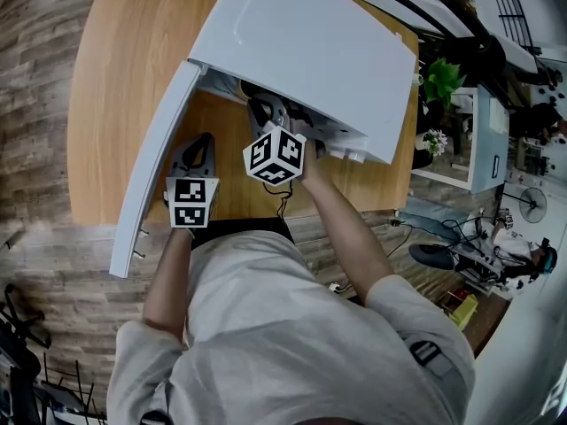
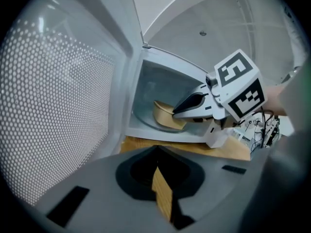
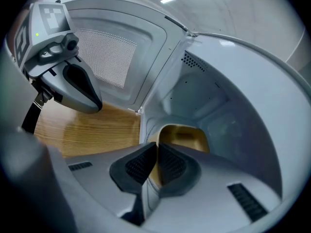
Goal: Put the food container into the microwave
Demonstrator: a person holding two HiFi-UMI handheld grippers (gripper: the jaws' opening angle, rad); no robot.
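Inside the microwave [image 3: 218, 96], right gripper [image 3: 156, 152] clamps the food container [image 3: 182, 137].

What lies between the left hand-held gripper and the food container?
In the left gripper view, only a strip of bare wooden table and the microwave sill separate the left hand-held gripper from the food container.

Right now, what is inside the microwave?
A tan food container is inside the microwave, its near rim pinched by the right gripper. The gripper covers the container's near side, and the floor under it is hidden.
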